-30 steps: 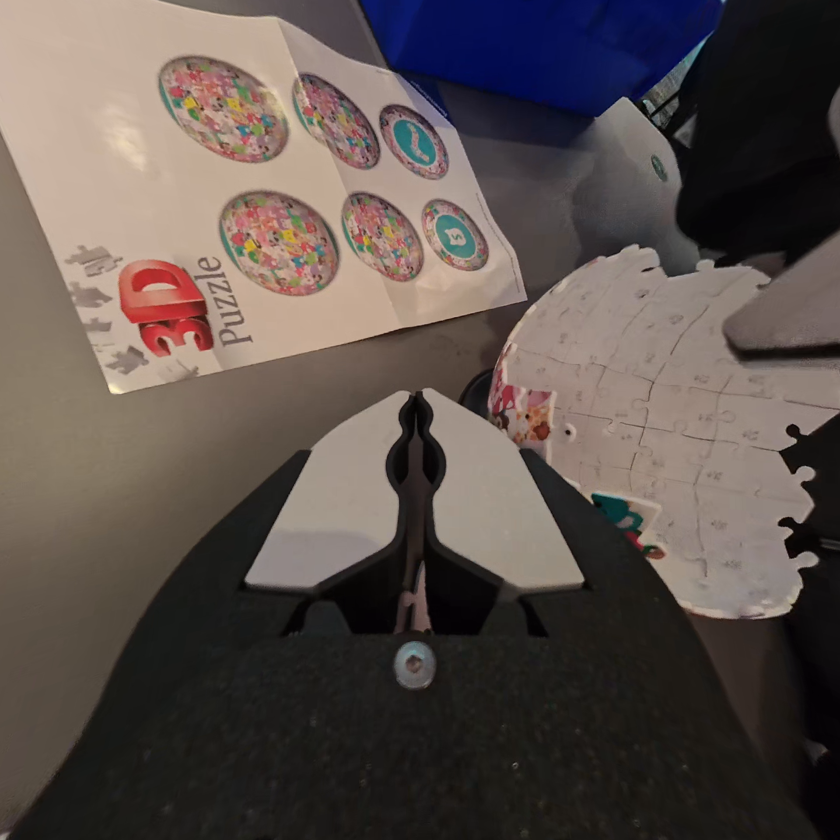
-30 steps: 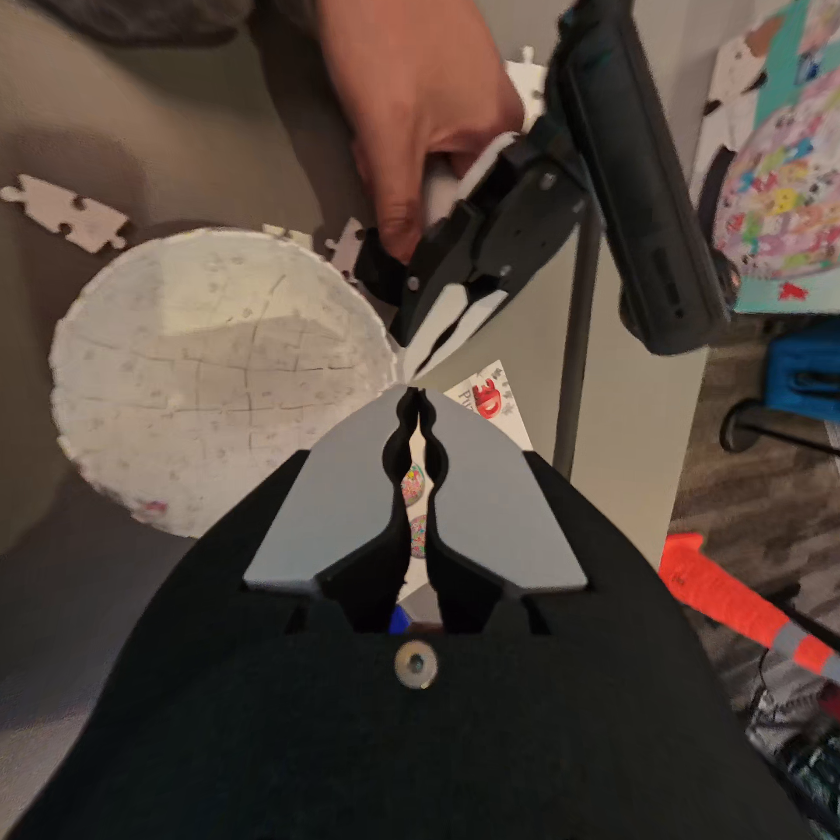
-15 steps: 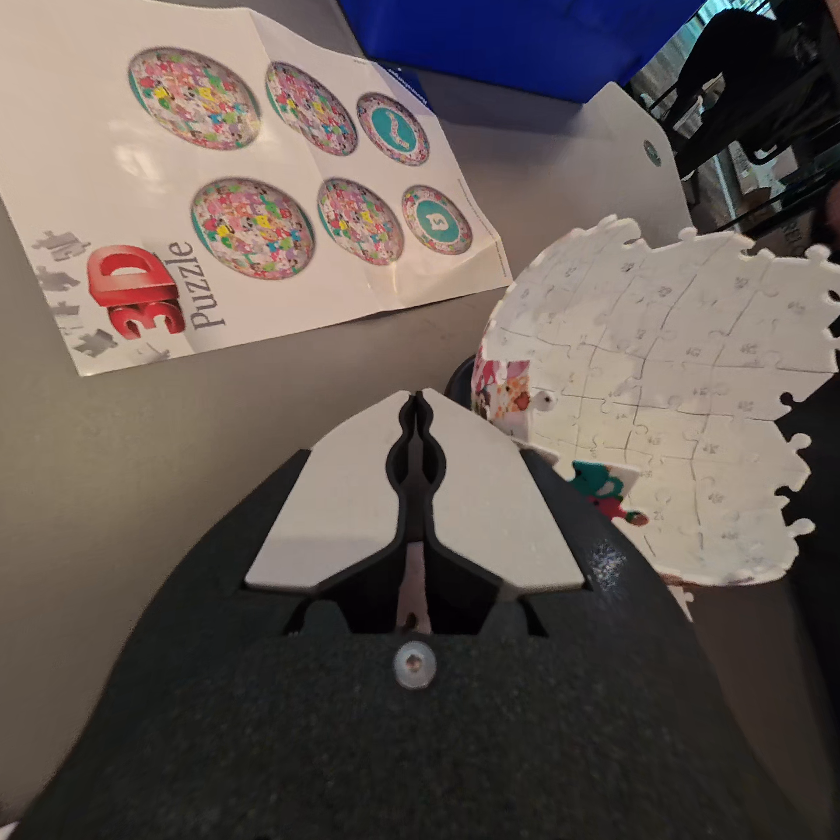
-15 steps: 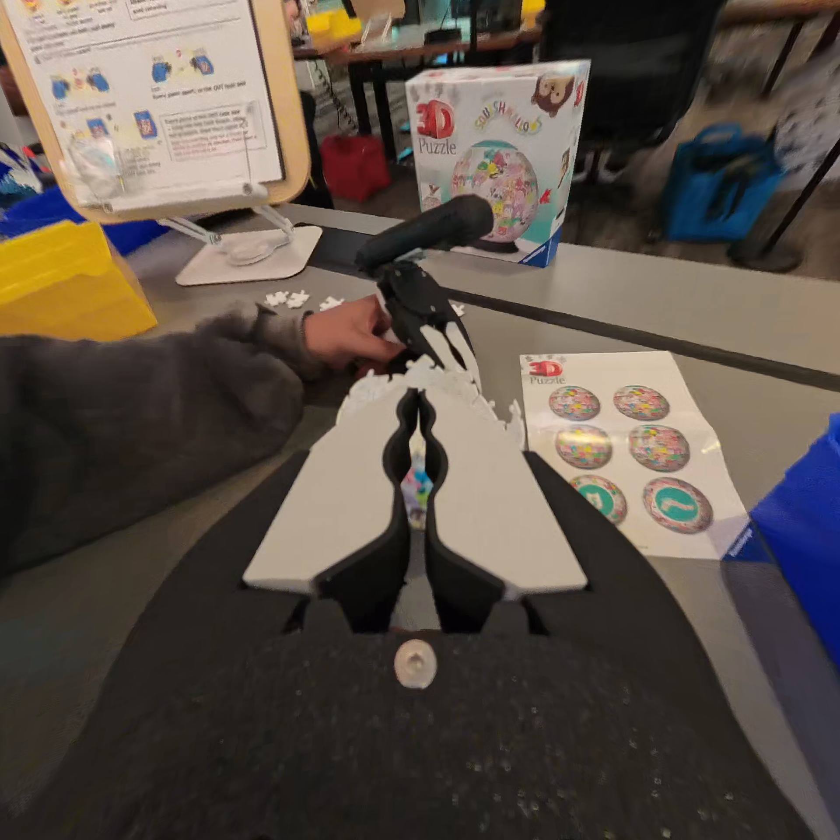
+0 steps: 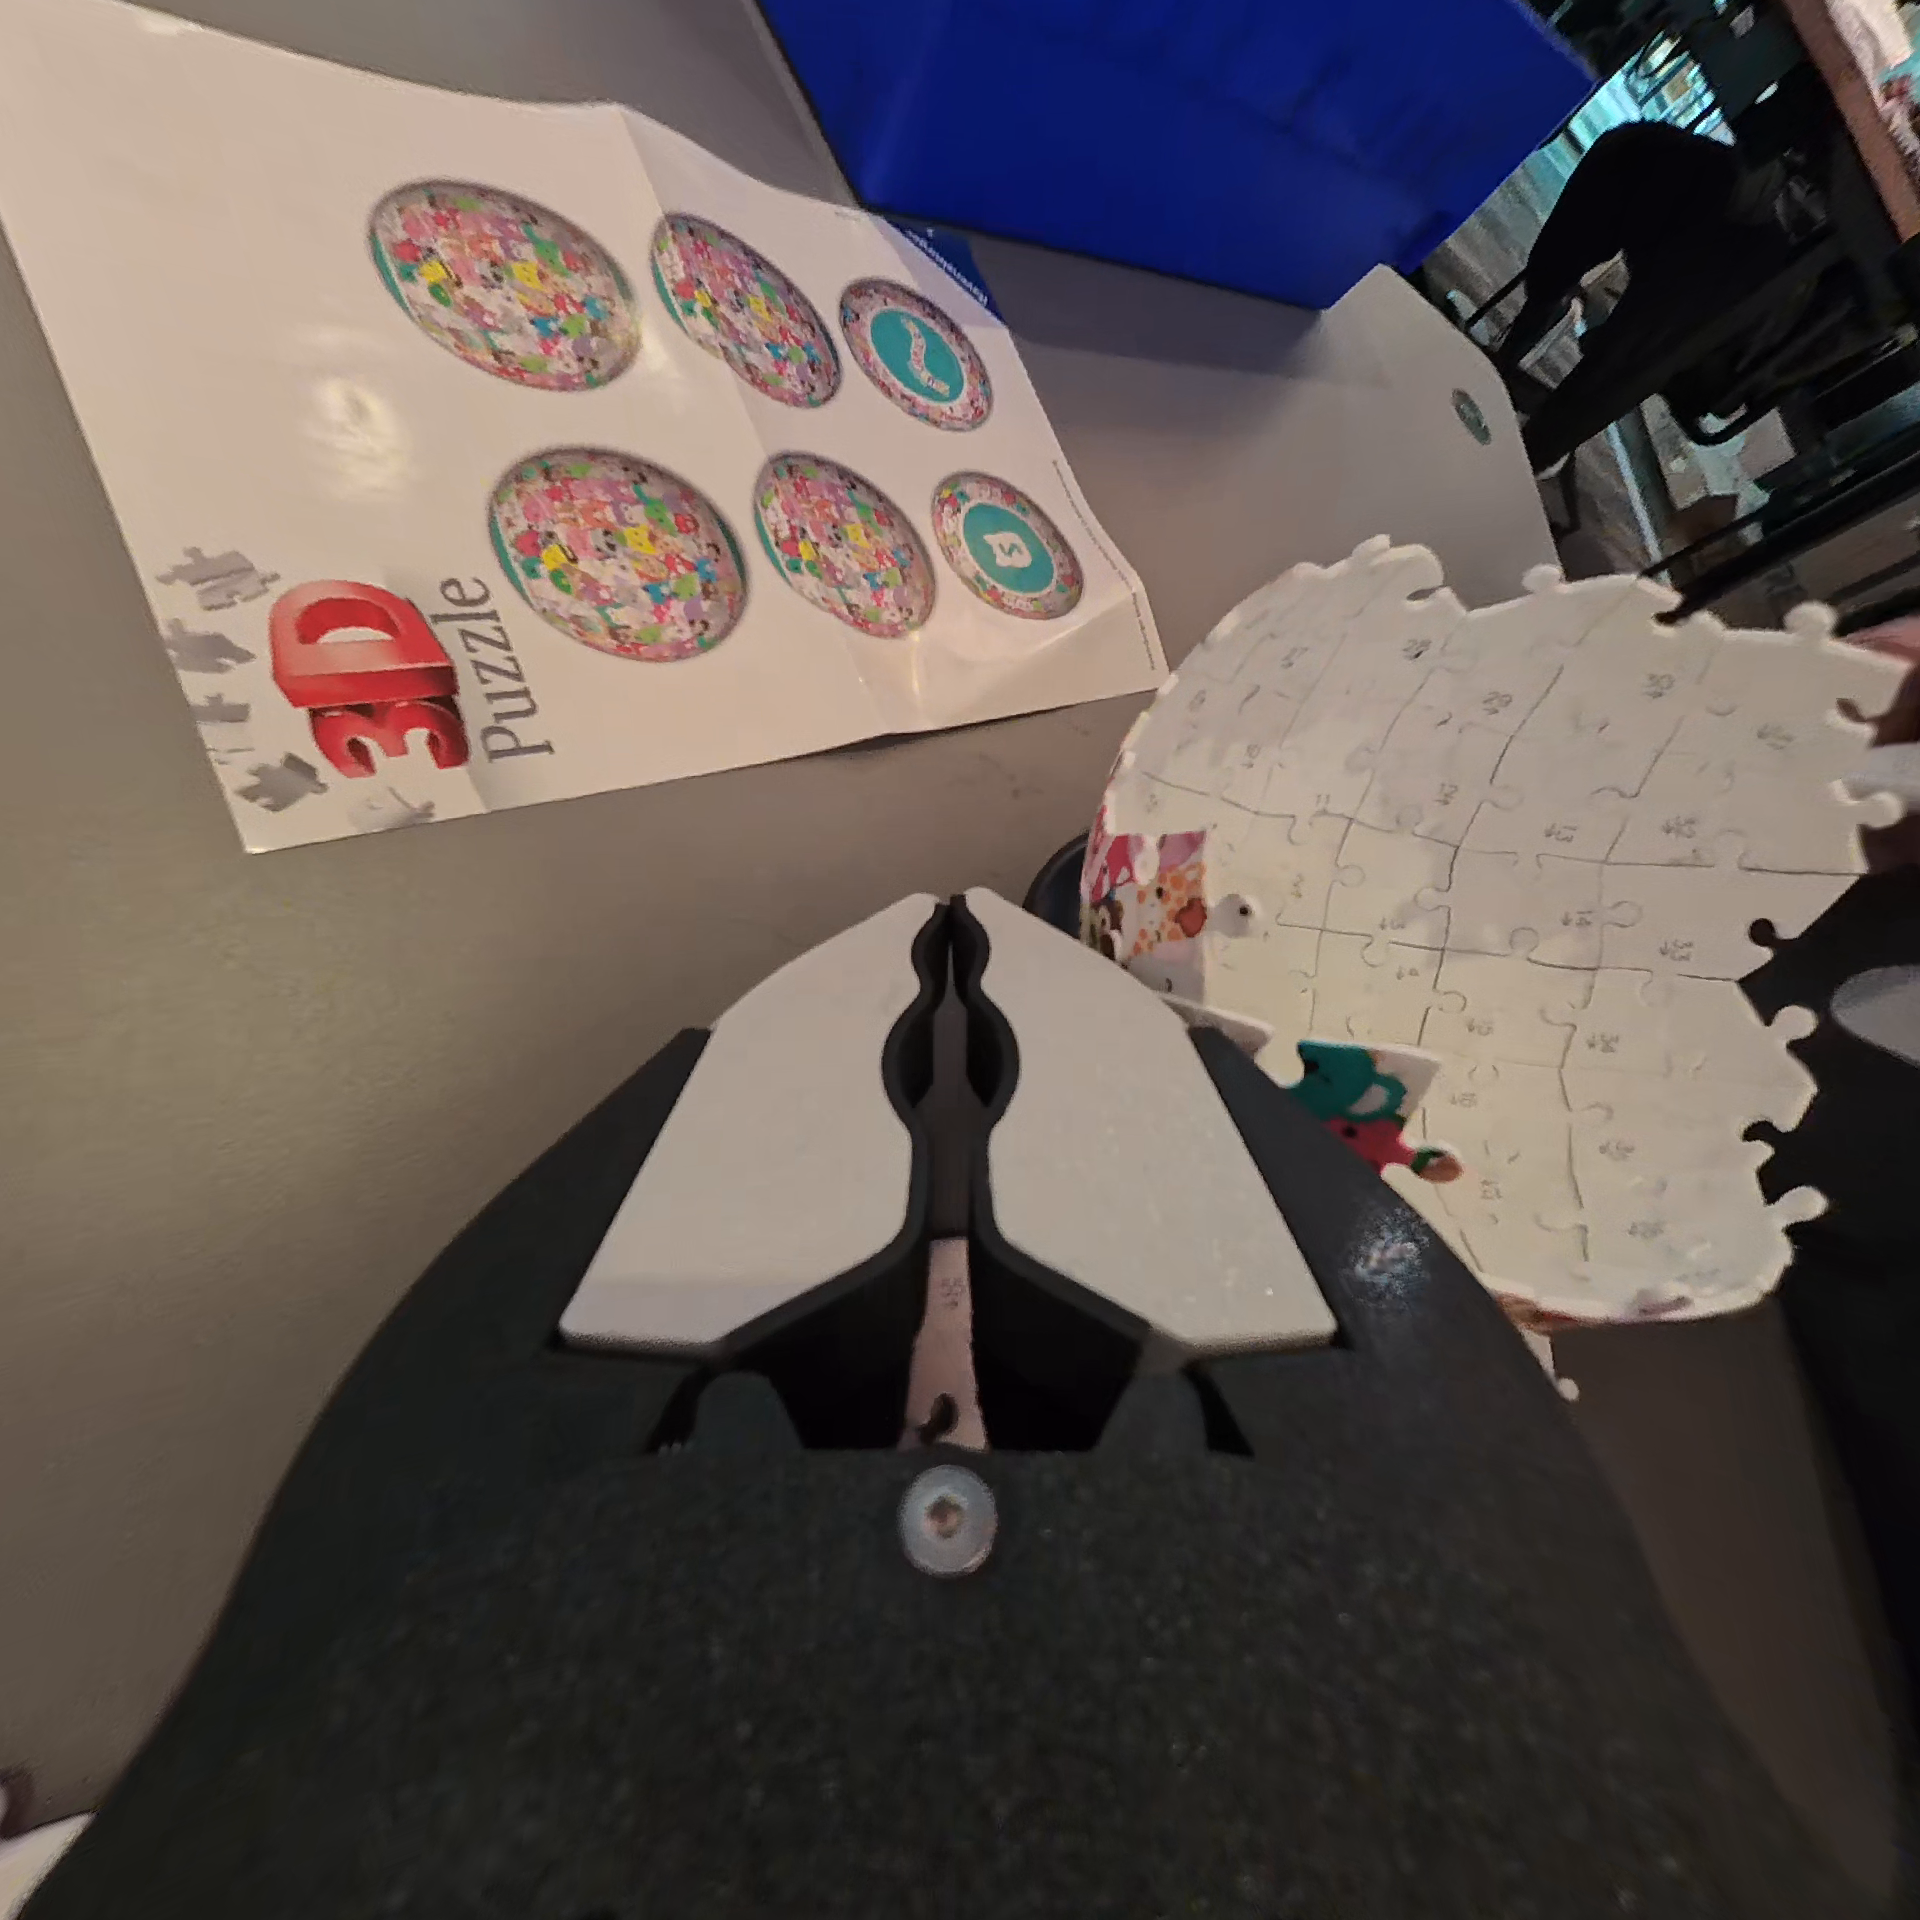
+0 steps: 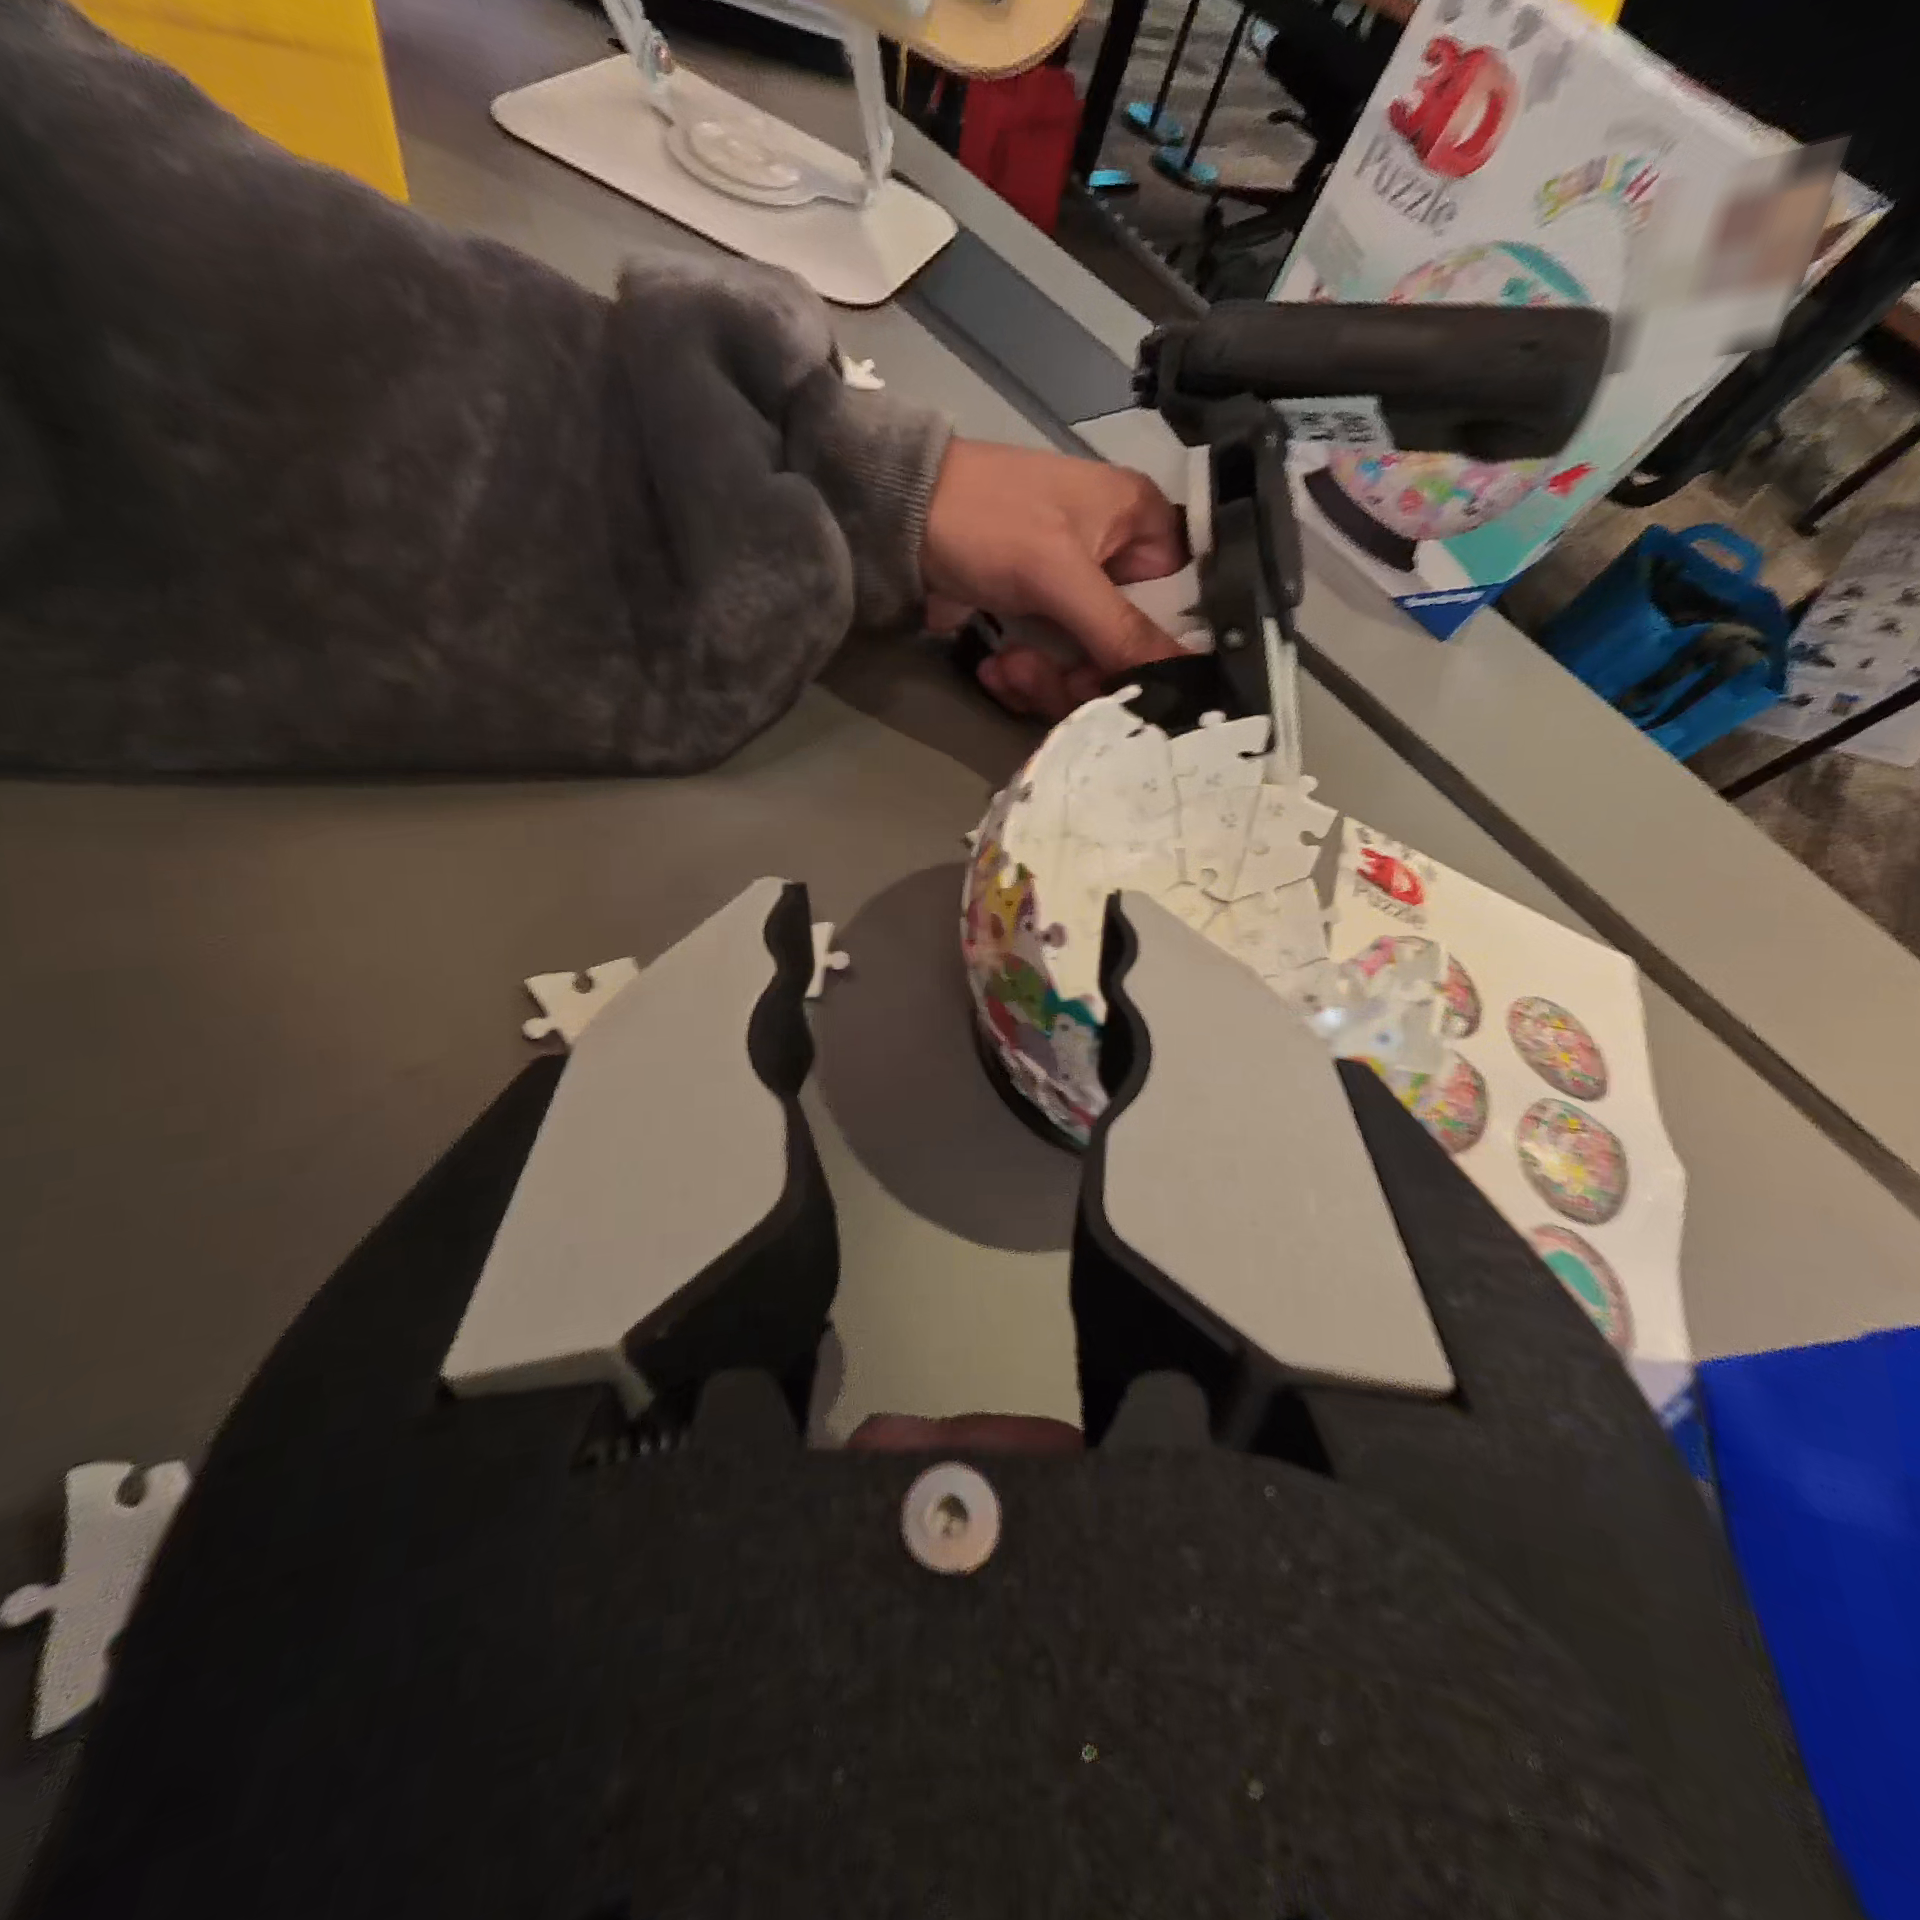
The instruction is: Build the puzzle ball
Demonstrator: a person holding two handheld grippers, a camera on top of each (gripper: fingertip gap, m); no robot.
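The half-built puzzle ball (image 5: pixel 1507 935) is an open shell, white inside and colourful outside, sitting on a black stand (image 6: pixel 1023 1101). It also shows in the right wrist view (image 6: pixel 1174 831). My left gripper (image 5: pixel 951 909) is shut on a thin puzzle piece (image 5: pixel 951 1309) seen between its jaws. In the right wrist view a hand (image 6: pixel 1039 561) holds the left gripper (image 6: pixel 1286 758) with its tips at the shell's far rim. My right gripper (image 6: pixel 954 904) is open and empty, above the table on the near side of the ball.
An instruction sheet (image 5: pixel 623 468) lies flat beside the ball. Loose white pieces (image 6: pixel 571 997) (image 6: pixel 88 1579) lie on the grey table at the left. A blue bin (image 5: pixel 1143 125), the puzzle box (image 6: pixel 1475 208), a yellow bin (image 6: pixel 281 83) and a white stand base (image 6: pixel 727 177) are around. A grey sleeve (image 6: pixel 364 499) crosses the table. My right fingertips sit around 20 centimetres from my left ones.
My right gripper has opened and has swung away from the ball's inside to look across the table at it. My left gripper stays shut and has hardly moved.
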